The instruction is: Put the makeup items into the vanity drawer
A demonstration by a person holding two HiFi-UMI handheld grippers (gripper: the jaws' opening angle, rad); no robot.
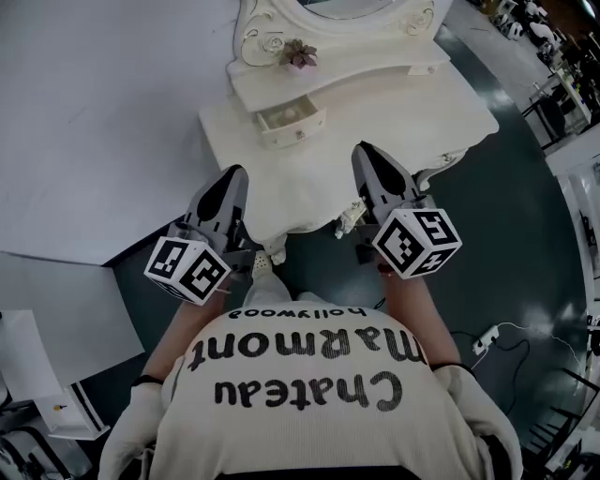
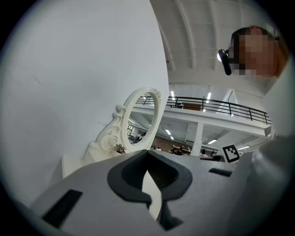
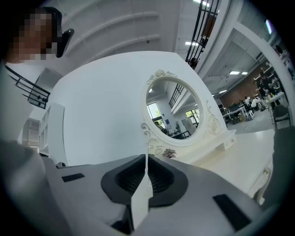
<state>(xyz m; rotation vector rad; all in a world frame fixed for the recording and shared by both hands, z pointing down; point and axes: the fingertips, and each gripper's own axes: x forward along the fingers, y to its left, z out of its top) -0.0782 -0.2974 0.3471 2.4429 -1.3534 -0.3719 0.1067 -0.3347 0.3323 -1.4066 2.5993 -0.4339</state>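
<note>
A white vanity table [image 1: 403, 112] with an oval mirror [image 1: 347, 7] stands ahead of me. Its small drawer [image 1: 291, 117] is pulled open under the shelf, and what lies inside is too small to tell. I see no makeup items on the tabletop. My left gripper [image 1: 234, 173] hovers at the table's near edge, jaws closed with nothing between them [image 2: 147, 154]. My right gripper [image 1: 364, 150] is over the near right part of the top, also shut and empty [image 3: 146, 156]. Both gripper views look level toward the mirror [image 3: 173, 108].
A small flower ornament [image 1: 300, 54] sits at the mirror's base. A white wall panel [image 1: 94, 112] runs along the left. Dark floor [image 1: 506, 216] lies to the right, with a power strip and cables [image 1: 487, 337]. White furniture [image 1: 37, 375] stands at lower left.
</note>
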